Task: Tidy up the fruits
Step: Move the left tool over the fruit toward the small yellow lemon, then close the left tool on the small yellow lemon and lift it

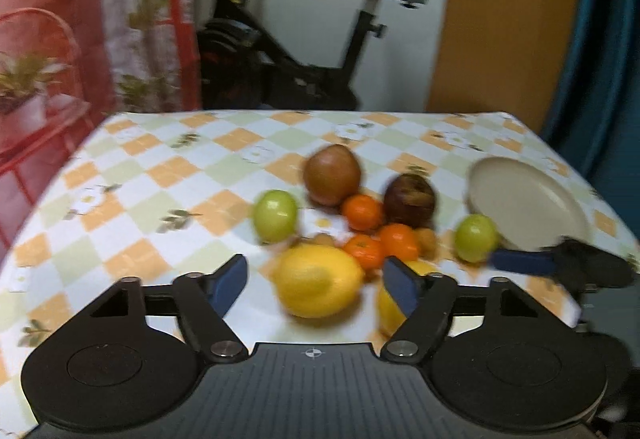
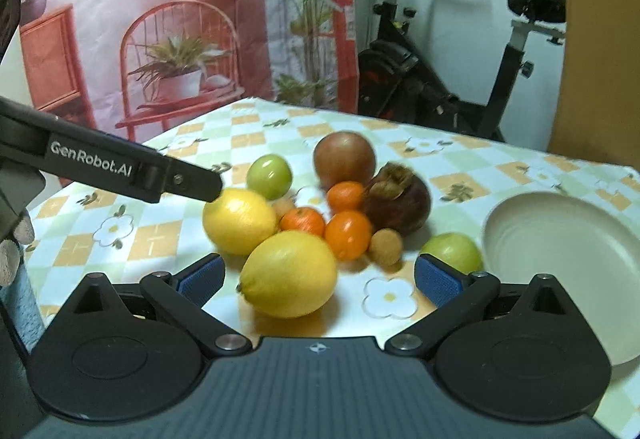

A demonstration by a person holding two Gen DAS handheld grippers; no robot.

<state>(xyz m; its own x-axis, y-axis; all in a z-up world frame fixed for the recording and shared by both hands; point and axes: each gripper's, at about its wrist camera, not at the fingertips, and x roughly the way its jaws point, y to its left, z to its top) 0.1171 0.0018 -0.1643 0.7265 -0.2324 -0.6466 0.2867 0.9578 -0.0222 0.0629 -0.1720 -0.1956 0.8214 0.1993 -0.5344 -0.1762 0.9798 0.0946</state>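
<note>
A heap of fruit lies on the checked tablecloth point(image 1: 160, 175). My left gripper point(image 1: 316, 283) is open, with a lemon point(image 1: 318, 281) in the gap between its blue pads and touching neither. A second lemon point(image 1: 390, 309) is half hidden behind its right finger. In the right wrist view my right gripper point(image 2: 320, 281) is open around the near lemon point(image 2: 288, 273), clear of it on both sides. The left gripper's finger point(image 2: 192, 187) hangs over the far lemon point(image 2: 238, 221). Three small oranges point(image 2: 347, 234), two green fruits point(image 2: 269, 176), a brown fruit point(image 2: 344, 157) and a dark purple one point(image 2: 400, 203) lie behind.
A cream plate point(image 2: 560, 239) sits empty at the right of the table, a green fruit point(image 2: 454, 251) beside it. Small tan fruits point(image 2: 386, 246) lie among the oranges. An exercise bike point(image 2: 440, 79) and a printed backdrop point(image 2: 160, 19) stand beyond the table's far edge.
</note>
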